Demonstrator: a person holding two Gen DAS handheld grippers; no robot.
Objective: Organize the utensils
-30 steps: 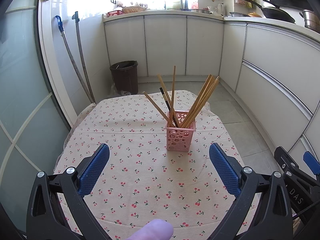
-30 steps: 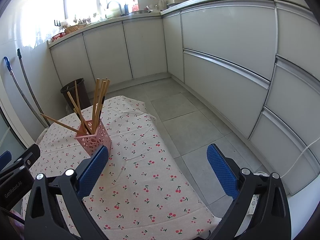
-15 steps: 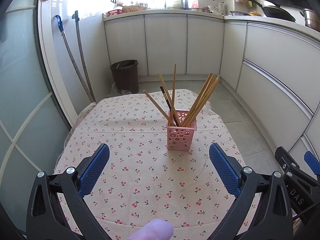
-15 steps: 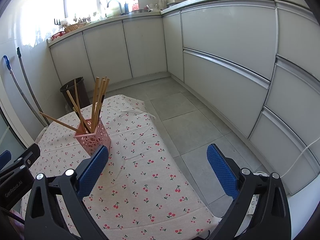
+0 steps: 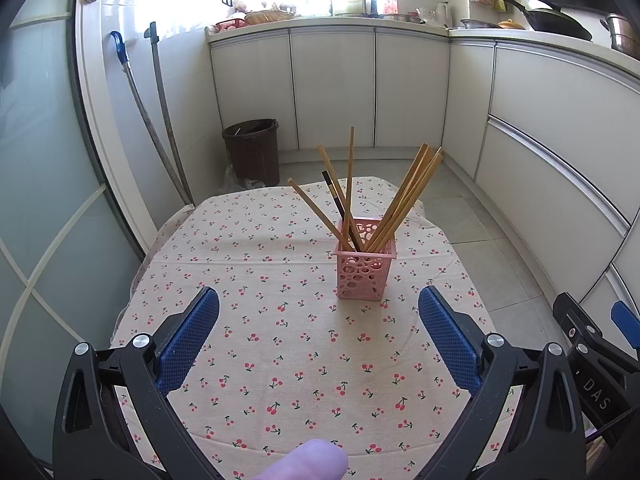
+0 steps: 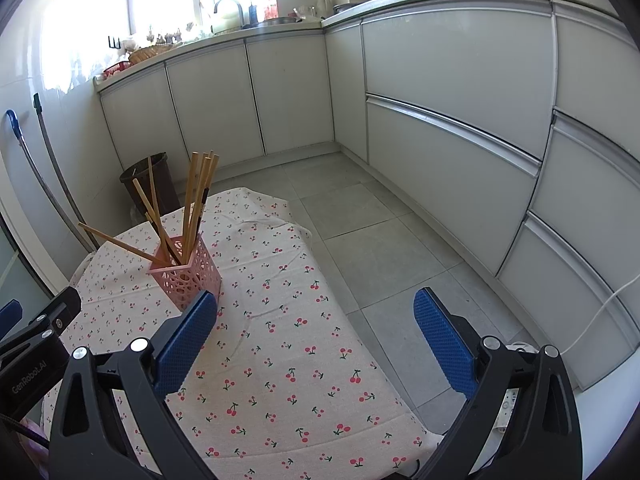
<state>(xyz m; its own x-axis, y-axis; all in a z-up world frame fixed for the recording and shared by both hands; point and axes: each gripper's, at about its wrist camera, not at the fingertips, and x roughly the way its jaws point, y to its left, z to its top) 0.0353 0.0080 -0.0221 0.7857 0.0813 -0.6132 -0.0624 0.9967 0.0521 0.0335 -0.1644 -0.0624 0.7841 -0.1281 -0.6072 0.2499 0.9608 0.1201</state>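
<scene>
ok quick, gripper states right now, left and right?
Left gripper: open, holding nothing, above the tablecloth short of the pink holder.
Right gripper: open, holding nothing.

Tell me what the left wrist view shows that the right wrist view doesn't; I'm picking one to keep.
Only the left wrist view shows the glass door and a fingertip. Only the right wrist view shows the white cable by the drawers. Both show the pink holder with chopsticks on the cherry tablecloth, the brown bin, and each one's own open gripper: left gripper, right gripper.
</scene>
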